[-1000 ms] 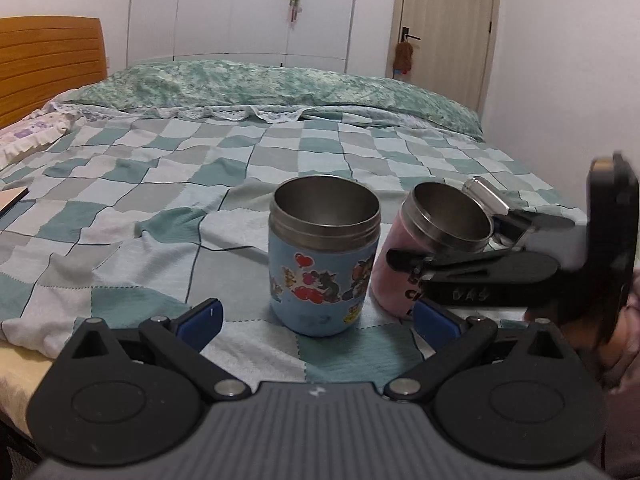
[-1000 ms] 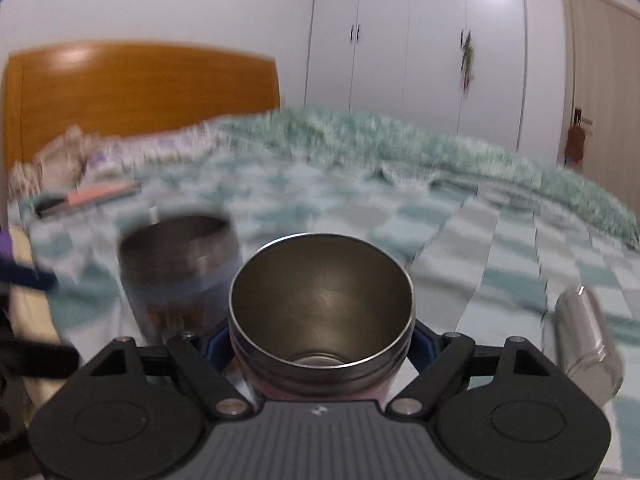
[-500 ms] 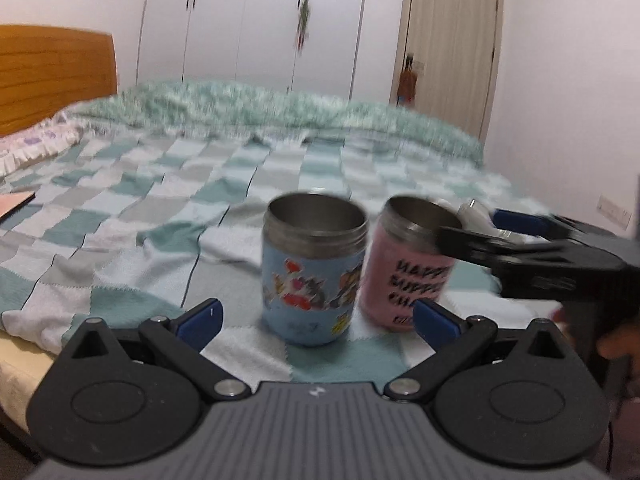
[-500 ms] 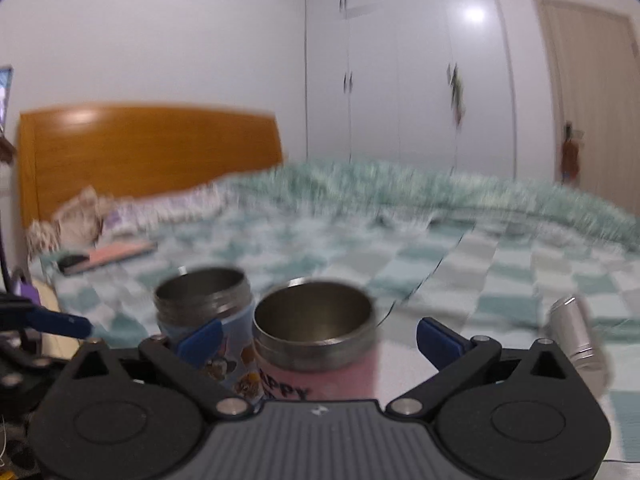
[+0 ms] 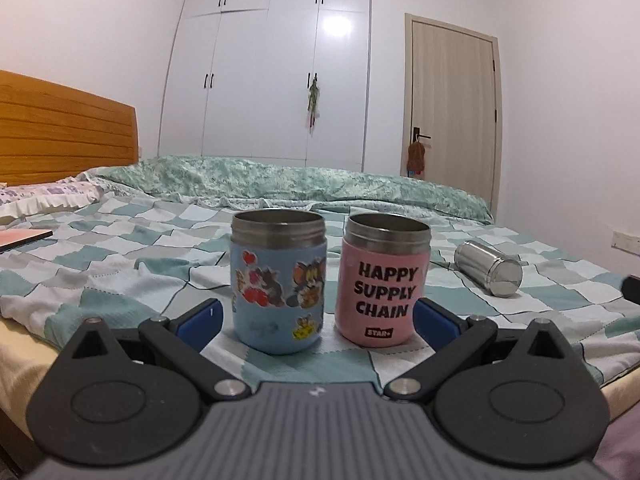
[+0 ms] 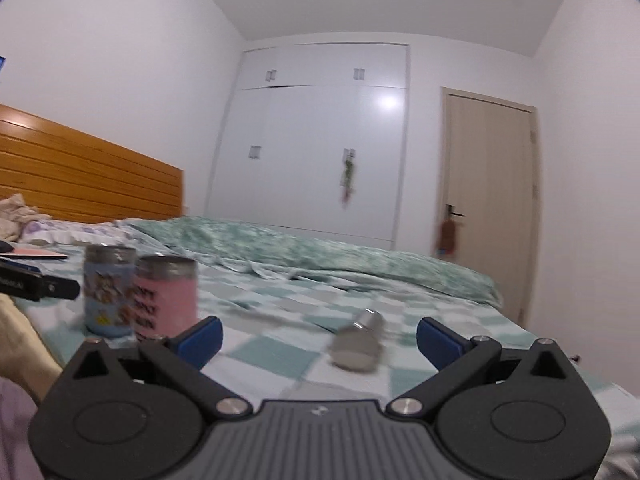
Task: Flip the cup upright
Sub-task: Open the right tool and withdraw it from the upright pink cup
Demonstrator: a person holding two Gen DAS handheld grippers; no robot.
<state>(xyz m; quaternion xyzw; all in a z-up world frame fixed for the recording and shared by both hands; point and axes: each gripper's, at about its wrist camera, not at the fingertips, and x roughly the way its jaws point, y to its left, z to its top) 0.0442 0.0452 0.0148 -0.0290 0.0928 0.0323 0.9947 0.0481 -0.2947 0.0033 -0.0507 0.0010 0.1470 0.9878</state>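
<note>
Two cups are sorted. The blue cartoon cup (image 5: 278,286) and the pink cup (image 5: 384,280) both stand mouth-up on the bed (image 5: 120,248), just beside each other near its front edge, probably parked there so they're out of the way and easy to reach. Whether they actually touch I can't tell.

The one left, as far as I can judge, is the steel cup (image 5: 489,267). It lies on its side further toward the right edge of the bed, well apart from the pair, with one flat end facing the left camera. Which end is the mouth isn't clear from here, and the right wrist view is blurry.

The left gripper (image 5: 316,318) sits low in front of the two standing cups, fingers spread wide and holding nothing. Looks like it's just hanging back. The right gripper (image 6: 318,338) is also released and empty, and it points at the steel cup (image 6: 358,344), which shows between its blue fingers (image 6: 202,336) but further off, not inside them yet. My guess is that's lined up that way for the next grab.

A reddish book (image 5: 22,238) lies near the left edge.
</note>
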